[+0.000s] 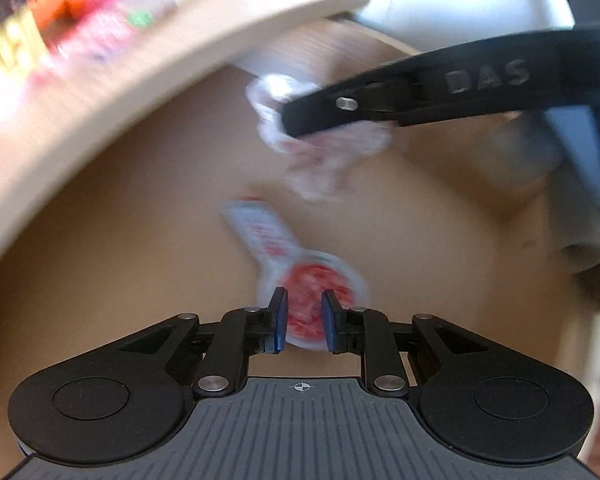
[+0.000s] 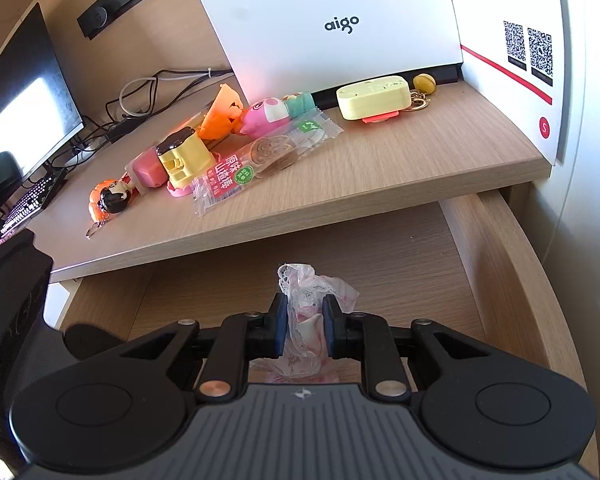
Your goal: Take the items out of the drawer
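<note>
Left wrist view: the left gripper (image 1: 304,320) points steeply down into the open drawer (image 1: 100,240). Its blue pads (image 1: 283,318) stand close on either side of the round red-printed end of a white spoon-shaped packet (image 1: 300,276); motion blur hides whether they press on it. The packet's long handle part extends away from the gripper, across the drawer floor. Farther on, the right gripper's black arm (image 1: 420,92) crosses the picture from the right, its tip over a crumpled clear-and-pink wrapper (image 1: 324,160). The desk edge (image 1: 140,80) curves above, with blurred bright items on top.

Right wrist view: the right gripper (image 2: 305,328) is closed on the crumpled wrapper (image 2: 304,304); both pads (image 2: 283,324) press its sides, and the plastic bunches up above and below them. The wrapper is over the drawer floor (image 2: 400,264), near the middle of the drawer. On the desktop (image 2: 380,160) beyond lie a snack packet (image 2: 256,160), a yellow block toy (image 2: 184,156), a pink figure (image 2: 266,114), an orange piece (image 2: 222,114), a small doll keychain (image 2: 110,198) and a pale yellow case (image 2: 374,98). A white "aigo" box (image 2: 324,20) stands behind them, and a monitor (image 2: 28,108) is at far left.
</note>
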Action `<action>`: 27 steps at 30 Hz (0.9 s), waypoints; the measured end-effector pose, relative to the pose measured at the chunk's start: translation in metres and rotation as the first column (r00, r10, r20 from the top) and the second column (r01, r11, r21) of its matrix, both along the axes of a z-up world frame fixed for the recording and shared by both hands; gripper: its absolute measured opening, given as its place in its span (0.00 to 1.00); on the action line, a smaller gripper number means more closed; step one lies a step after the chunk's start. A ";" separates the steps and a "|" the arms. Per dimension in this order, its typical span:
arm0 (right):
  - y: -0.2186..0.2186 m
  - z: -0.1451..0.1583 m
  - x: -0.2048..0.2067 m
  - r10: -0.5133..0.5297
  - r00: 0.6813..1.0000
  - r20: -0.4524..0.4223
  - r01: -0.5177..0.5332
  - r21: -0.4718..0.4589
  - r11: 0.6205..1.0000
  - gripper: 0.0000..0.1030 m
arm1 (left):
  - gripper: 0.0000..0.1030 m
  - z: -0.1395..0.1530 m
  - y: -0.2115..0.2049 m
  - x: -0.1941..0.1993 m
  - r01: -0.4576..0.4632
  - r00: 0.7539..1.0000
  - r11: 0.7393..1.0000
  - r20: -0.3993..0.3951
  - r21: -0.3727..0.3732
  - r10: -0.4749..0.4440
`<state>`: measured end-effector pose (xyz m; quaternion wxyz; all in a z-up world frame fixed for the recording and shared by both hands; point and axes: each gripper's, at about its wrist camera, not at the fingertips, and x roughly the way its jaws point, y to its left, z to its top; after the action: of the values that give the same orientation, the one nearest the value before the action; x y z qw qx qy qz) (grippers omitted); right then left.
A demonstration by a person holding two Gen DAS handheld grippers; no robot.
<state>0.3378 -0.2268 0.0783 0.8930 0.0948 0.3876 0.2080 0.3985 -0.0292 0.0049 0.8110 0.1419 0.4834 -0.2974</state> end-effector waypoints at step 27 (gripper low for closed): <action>-0.001 0.000 -0.001 -0.001 1.000 0.009 0.001 0.015 1.000 0.18 | 0.34 -0.011 -0.015 -0.016 0.033 0.983 0.995 -0.176 -0.093 -0.049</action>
<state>0.3370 -0.2277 0.0784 0.8941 0.1007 0.3820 0.2110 0.3824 -0.0443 -0.0065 0.7638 0.0884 0.5370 -0.3469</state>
